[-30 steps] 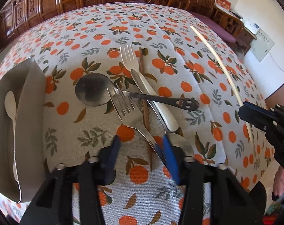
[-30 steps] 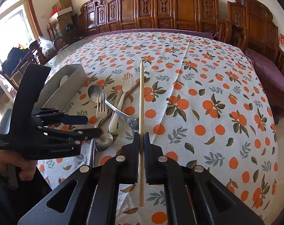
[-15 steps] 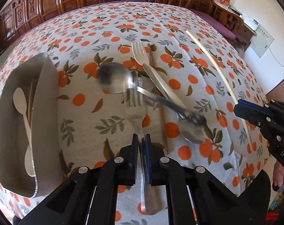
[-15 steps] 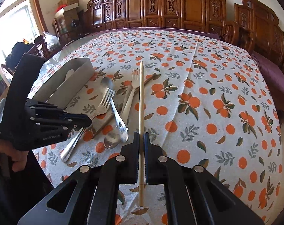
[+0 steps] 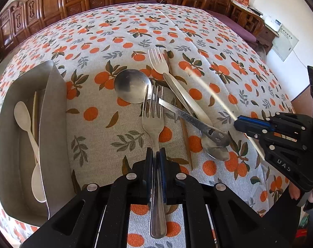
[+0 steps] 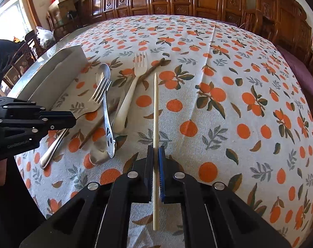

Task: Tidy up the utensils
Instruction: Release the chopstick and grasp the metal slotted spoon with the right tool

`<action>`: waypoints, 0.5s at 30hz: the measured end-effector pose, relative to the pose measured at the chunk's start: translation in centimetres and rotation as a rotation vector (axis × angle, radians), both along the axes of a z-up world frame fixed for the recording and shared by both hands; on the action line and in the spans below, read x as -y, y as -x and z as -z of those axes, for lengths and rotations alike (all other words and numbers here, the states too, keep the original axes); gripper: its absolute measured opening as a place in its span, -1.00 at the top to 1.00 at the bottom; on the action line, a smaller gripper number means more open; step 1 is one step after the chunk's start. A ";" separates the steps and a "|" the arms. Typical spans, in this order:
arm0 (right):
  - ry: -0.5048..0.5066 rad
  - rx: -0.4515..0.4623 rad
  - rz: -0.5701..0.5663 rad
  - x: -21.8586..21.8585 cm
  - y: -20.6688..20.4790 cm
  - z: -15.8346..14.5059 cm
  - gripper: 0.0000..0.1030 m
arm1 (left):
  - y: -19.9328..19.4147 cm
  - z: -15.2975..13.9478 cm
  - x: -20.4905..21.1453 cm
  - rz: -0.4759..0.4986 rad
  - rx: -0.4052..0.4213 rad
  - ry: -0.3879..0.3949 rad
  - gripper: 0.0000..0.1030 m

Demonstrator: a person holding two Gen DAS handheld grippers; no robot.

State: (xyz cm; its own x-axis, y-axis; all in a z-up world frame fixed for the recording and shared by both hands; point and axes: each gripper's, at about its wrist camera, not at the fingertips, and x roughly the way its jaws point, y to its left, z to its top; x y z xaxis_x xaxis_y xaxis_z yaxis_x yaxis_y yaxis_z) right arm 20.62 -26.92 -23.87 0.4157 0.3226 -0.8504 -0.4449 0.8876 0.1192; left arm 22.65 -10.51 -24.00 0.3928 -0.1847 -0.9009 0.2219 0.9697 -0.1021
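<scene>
While both tools are loaded, the step in hand looks like carrying picked utensils toward the grey tray (image 5: 53,95) at the left edge of the orange-print tablecloth (image 5: 119,31). The left gripper (image 5: 155,155) is clenched on the handle of a steel fork (image 5: 153,122), tines pointing away and raised over the pile; the right gripper (image 6: 155,155) is clamped on a pale chopstick (image 6: 155,111) that runs straight ahead above the cloth. A white spoon (image 5: 25,117) and a pale stick already lie in the tray. Left on the cloth are a large steel spoon (image 5: 132,85), a white-handled fork (image 5: 166,72), a brown chopstick (image 6: 98,122) and a second spoon bowl under the crossed handles. Next, I judge, the steel fork must swing left and be lowered lengthwise between the tray walls before release. Compared with a second ago, the left jaws, then spread around the fork's handle on the table, have closed and lifted it; the right grip on its chopstick is unchanged.
</scene>
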 end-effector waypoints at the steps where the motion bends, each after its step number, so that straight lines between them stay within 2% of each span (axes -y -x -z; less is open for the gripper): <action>1: 0.004 0.007 0.000 -0.1 0.0 0.0 0.83 | 0.0 0.0 0.0 0.002 0.001 0.002 0.89; 6: -0.020 0.080 -0.013 -1.0 0.2 -1.8 0.63 | 0.1 0.0 -0.1 0.007 0.005 0.011 0.89; 10: -0.069 0.085 -0.072 -3.3 -0.2 -2.5 0.62 | 0.1 0.1 -0.2 0.016 0.012 0.017 0.88; 15: -0.053 0.069 -0.130 -6.4 -1.4 -1.8 0.63 | 0.1 0.1 -0.3 0.024 0.018 0.029 0.88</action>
